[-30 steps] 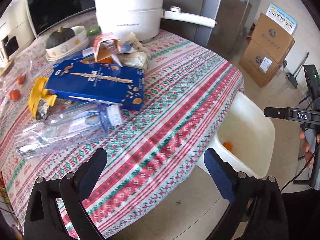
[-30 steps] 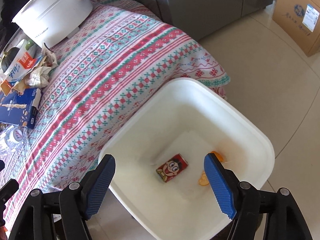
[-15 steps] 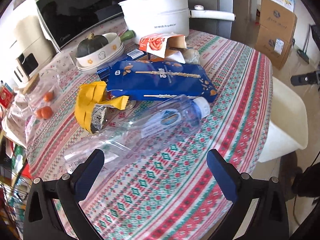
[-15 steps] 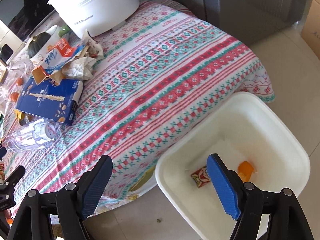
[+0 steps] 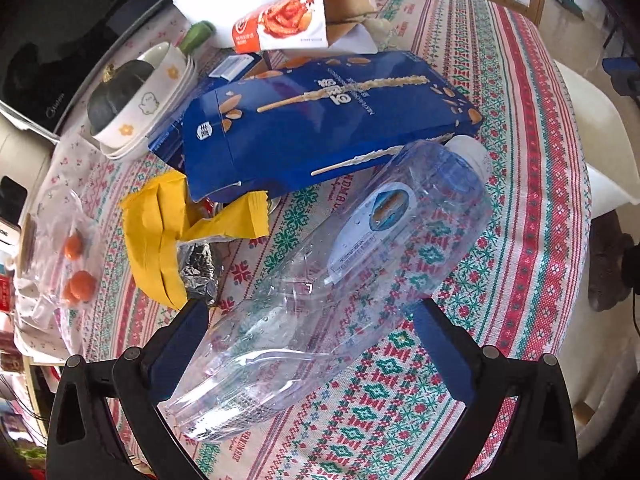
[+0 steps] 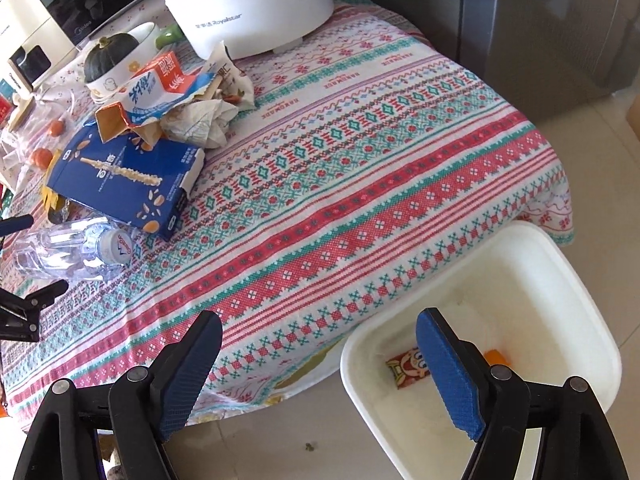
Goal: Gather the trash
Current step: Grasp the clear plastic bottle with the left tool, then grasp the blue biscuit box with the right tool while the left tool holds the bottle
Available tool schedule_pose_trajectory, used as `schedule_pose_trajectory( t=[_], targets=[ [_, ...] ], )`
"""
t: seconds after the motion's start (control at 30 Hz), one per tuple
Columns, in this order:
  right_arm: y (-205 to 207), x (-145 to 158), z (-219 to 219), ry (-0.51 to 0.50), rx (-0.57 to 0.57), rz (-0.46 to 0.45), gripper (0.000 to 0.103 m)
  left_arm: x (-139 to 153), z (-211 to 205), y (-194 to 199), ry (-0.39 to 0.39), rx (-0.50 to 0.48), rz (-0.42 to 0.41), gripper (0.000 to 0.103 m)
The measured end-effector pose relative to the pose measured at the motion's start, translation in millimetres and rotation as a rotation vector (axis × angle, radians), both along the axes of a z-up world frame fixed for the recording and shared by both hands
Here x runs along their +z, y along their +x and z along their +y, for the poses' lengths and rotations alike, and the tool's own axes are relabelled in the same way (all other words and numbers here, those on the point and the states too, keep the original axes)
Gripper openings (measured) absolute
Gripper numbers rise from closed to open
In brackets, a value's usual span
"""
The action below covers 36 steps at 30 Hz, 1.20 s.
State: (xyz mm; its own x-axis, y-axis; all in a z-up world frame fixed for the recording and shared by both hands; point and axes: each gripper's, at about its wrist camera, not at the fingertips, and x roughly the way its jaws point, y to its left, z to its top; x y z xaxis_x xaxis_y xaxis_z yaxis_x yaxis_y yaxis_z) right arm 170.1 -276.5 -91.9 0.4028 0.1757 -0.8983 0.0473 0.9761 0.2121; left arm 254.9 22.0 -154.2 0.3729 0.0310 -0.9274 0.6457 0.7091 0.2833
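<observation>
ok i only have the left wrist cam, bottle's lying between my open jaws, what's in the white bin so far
Observer: The right wrist view looks into the white bin. It holds a red cartoon-printed packet and an orange scrap; part of the floor is hidden behind a finger.
Operator: and is the right gripper carrying anything
Observer: No. The right gripper is open with nothing between its fingers, hanging over the table edge and the near rim of the bin.
</observation>
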Motion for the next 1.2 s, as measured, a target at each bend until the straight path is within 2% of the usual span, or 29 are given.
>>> schedule_pose_trajectory(
  t=[0.2,0.3,0.33,0.47,0.53,0.63,0.73,0.87,1.07,1.2],
  targets=[
    [2,-7,-10,0.004,-0.028,0.027,0.084,-16,0,0,-0.017,0.053,0.087,0.102],
    [3,-9,-12,0.016,-0.044,0.035,0.084,-21,2,-4,-0.063,0.098,0.144,0.092],
    [3,-9,-12,0.019,-0.047,0.036,0.084,-22,4,-7,-0.089,0.121,0.164,0.087],
    [4,-7,-8,0.022,-0.045,0.032,0.084,-23,8,-23,-0.222,0.21,0.206,0.08],
    [3,-6,-4,0.022,-0.039,0.029,0.084,-20,11,-32,-0.281,0.256,0.195,0.076],
    [2,-4,2,0.02,-0.026,0.024,0.084,-16,20,-42,-0.397,0.372,0.195,0.065],
    [2,-2,8,0.017,-0.014,0.017,0.084,-13,31,-53,-0.49,0.486,0.215,0.063],
    [0,1,14,0.028,-0.004,0.007,0.084,5,34,-74,-0.499,0.512,0.155,0.063],
    [-1,2,26,0.019,0.011,0.0,0.084,44,53,-101,-0.562,0.577,0.032,0.063],
    [-2,5,34,0.018,0.008,-0.019,0.084,55,60,-99,-0.58,0.615,-0.012,0.063]
  ],
)
